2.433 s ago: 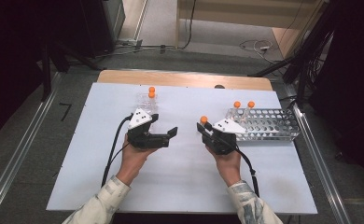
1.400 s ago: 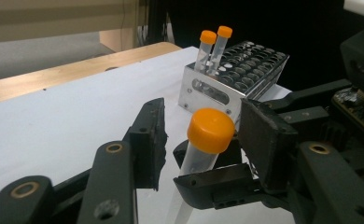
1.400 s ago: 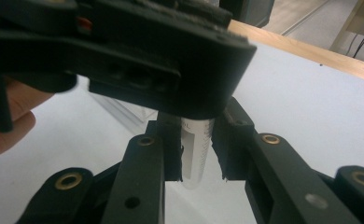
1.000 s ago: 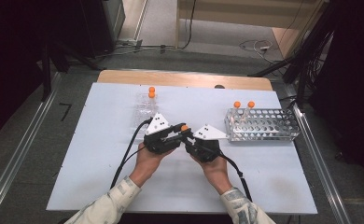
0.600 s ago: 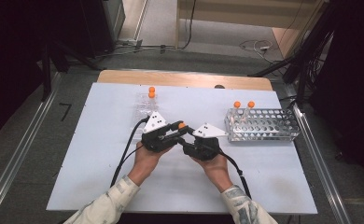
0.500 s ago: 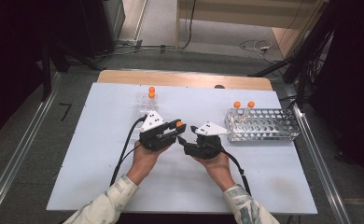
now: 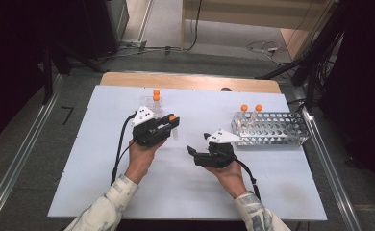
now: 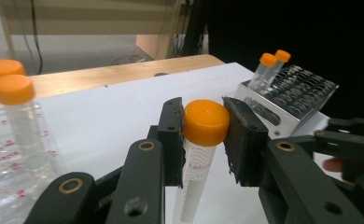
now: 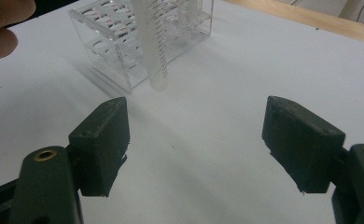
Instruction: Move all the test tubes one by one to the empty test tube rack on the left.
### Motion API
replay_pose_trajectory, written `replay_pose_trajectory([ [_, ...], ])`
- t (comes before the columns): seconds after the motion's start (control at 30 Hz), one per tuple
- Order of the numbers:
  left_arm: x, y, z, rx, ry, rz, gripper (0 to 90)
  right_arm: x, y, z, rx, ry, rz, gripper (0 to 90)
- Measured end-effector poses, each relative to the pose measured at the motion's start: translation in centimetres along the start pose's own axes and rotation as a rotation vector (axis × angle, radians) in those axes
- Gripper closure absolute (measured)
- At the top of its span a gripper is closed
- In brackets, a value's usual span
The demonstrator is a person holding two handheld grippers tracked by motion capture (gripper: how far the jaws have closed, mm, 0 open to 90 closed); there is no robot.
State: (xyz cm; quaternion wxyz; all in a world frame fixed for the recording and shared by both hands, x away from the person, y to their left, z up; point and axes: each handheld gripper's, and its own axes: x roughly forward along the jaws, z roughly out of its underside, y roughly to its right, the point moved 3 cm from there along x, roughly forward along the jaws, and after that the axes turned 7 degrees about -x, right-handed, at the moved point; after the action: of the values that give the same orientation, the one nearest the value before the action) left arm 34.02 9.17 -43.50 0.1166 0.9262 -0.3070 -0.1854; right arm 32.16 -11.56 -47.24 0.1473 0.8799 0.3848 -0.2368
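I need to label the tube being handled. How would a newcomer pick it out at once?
On the white table, look near the middle, at the left gripper. Its jaws clamp the orange-capped tube by the cap; the other capped tubes all stand in racks.

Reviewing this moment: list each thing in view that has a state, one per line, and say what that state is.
Left gripper: shut on the orange-capped clear plastic tube, gripping at the cap, tube capped and hanging clear of the table.
Right gripper: open, holding nothing.
Perforated metal tube rack: standing on the white table, two capped tubes upright in it.
Clear plastic rack: holding two capped tubes upright.
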Motion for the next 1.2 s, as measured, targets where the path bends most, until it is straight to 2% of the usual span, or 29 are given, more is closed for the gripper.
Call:
replay_pose_trajectory([
  [0.1, 0.0, -0.6, -0.3, 0.008, -0.010, -0.017, 69.6, -0.1, -0.2, 0.0, -0.008, -0.004, -0.008, 21.9],
  [0.17, 0.0, -0.9, -0.6, -0.001, -0.005, -0.020, 69.6, -0.2, -0.3, 0.0, -0.007, -0.003, -0.008, 21.9],
  [0.3, 0.0, -1.3, -1.3, -0.014, 0.012, -0.021, 69.6, -0.3, -0.2, -0.1, -0.010, 0.000, -0.007, 21.9],
  [0.67, -0.1, -3.2, -3.4, -0.034, 0.051, -0.058, 69.6, -0.5, -0.1, -0.1, -0.007, 0.004, 0.001, 22.1],
  [1.0, -0.8, -5.2, -5.4, -0.043, 0.097, -0.121, 69.6, -0.7, 0.1, 0.0, 0.001, 0.009, 0.016, 22.7],
  [1.2, -0.5, -6.1, -5.6, -0.036, 0.107, -0.155, 69.6, -0.6, 0.0, 0.1, -0.004, 0.005, 0.015, 22.8],
])
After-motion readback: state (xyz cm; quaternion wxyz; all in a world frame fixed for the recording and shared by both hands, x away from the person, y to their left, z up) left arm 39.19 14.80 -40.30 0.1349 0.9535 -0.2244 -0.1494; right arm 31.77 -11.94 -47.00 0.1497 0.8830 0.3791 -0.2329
